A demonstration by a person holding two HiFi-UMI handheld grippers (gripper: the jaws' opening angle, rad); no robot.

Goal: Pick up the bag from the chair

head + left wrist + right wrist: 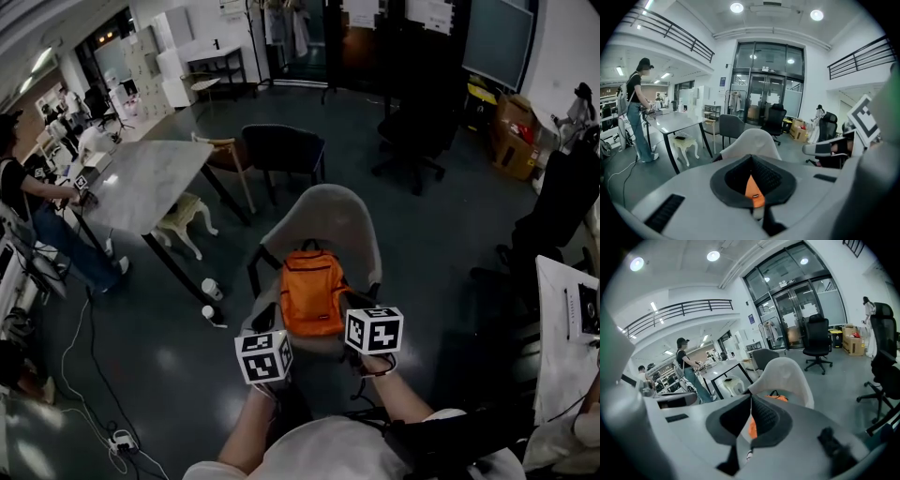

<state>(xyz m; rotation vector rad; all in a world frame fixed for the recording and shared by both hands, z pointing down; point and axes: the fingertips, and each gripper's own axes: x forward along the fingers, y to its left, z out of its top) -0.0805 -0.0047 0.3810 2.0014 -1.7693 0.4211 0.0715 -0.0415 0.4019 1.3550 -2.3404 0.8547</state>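
An orange backpack (314,292) stands upright on the seat of a light grey shell chair (328,220), right in front of me. My left gripper (264,345) hovers at the bag's lower left and my right gripper (370,323) at its lower right, both short of it. In the left gripper view the jaws (751,158) are shut with nothing between them; a sliver of the orange bag (753,187) shows behind them, below the chair back (752,140). The right gripper (751,398) is also shut and empty, with the bag's top (779,398) and the chair (787,376) just beyond.
A grey table (150,183) with a small white stool (187,217) stands to the left, and a person (28,202) is at its far end. A dark chair (281,150) and a black office chair (412,141) sit behind. Two cups (211,291) lie on the floor.
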